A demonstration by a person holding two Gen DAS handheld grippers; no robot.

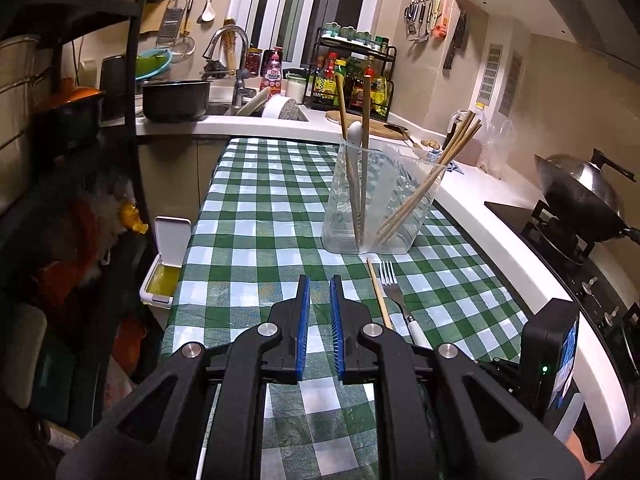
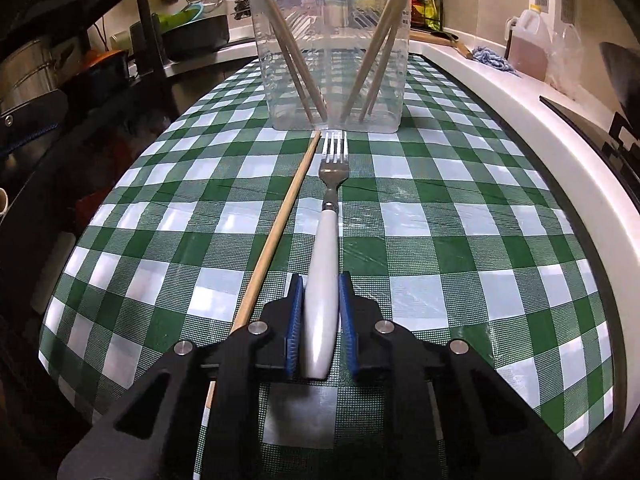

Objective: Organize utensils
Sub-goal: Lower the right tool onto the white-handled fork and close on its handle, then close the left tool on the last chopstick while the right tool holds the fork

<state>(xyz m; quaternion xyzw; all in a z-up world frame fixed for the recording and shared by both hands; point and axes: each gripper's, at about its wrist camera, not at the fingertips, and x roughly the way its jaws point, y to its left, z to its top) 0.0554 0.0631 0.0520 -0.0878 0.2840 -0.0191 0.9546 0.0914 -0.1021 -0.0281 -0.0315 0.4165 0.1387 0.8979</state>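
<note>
A clear plastic container [image 1: 380, 200] stands on the green checked tablecloth [image 1: 260, 208] and holds several wooden chopsticks and a white spoon [image 1: 355, 130]. It also shows in the right wrist view [image 2: 332, 60]. A fork with a white handle [image 2: 322, 280] lies in front of it, tines toward the container, beside a single chopstick [image 2: 280, 232]. My right gripper [image 2: 320, 280] has its blue pads closed against the fork handle, low on the cloth. My left gripper [image 1: 320, 280] hovers empty above the cloth, left of the fork [image 1: 394, 292] and chopstick [image 1: 378, 292], pads slightly apart.
A white counter [image 1: 500, 216] runs along the right with a wok [image 1: 580, 196] on a stove. A sink area with a black pot [image 1: 176, 100] and a spice rack [image 1: 352, 76] lies behind. A dark shelf unit [image 1: 72, 120] stands at left. An oil jug [image 2: 528, 44] sits on the counter.
</note>
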